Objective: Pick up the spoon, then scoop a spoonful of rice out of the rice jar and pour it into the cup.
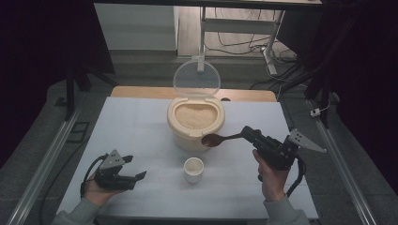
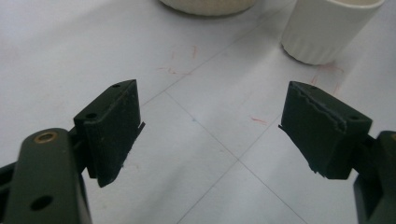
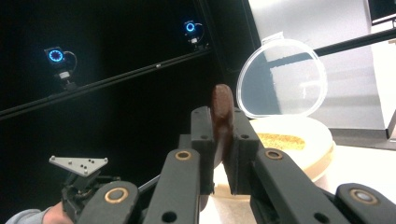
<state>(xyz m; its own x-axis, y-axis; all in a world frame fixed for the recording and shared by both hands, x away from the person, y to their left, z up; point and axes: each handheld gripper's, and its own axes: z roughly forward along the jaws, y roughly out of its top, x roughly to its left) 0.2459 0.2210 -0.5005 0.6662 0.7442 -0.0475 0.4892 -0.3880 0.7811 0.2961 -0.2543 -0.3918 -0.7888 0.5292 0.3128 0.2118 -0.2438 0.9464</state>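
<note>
My right hand-held gripper (image 1: pixel 247 133) pinches the handle of the brown spoon (image 1: pixel 220 138); my left hand-held gripper (image 1: pixel 133 168) rests spread and empty on the table (image 1: pixel 141 122). The spoon's long axis runs level, bowl pointing at the rice container (image 1: pixel 195 122). Step in hand, as I judge: scooping rice. Next: dip into the rice, then carry to the cup (image 1: pixel 193 169).

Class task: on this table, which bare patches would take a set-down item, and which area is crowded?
Free: the white table left of the rice container, and the front strip nearer than the cup. Crowded: the centre, where the spoon in the right tongs hangs between container and cup.
</note>
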